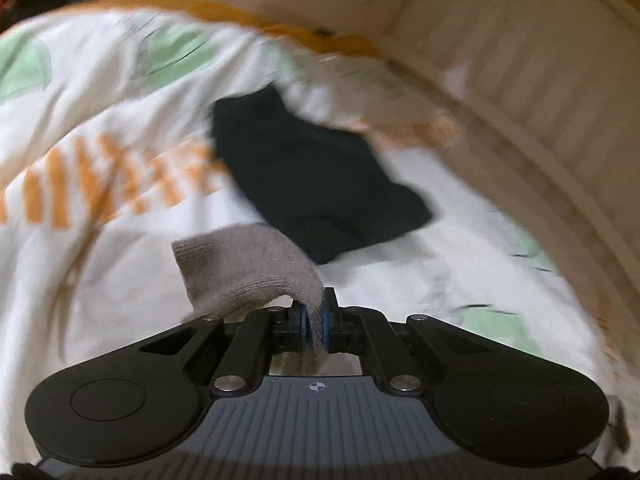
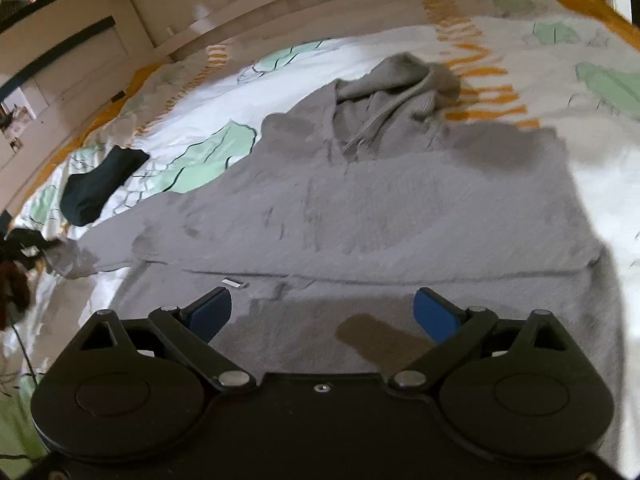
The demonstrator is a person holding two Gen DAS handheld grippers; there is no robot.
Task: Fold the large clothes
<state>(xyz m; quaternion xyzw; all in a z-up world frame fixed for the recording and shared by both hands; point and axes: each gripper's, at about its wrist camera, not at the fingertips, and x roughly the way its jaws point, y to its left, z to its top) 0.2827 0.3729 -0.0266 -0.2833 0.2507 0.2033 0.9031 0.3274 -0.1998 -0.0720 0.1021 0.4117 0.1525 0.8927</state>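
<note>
My left gripper (image 1: 316, 316) is pinching the ribbed cuff (image 1: 248, 268) of the grey sweater (image 2: 360, 208), pads pressed tight on the knit. Only the left view shows that grip; behind it a dark garment (image 1: 320, 176) lies on the printed bedspread (image 1: 100, 120), close to the slatted bed frame (image 1: 520, 80). My right gripper (image 2: 323, 312) is spread wide over the sweater's hem, holding nothing. Only its view shows the sweater laid flat mid-bed, collar bunched toward the far edge.
</note>
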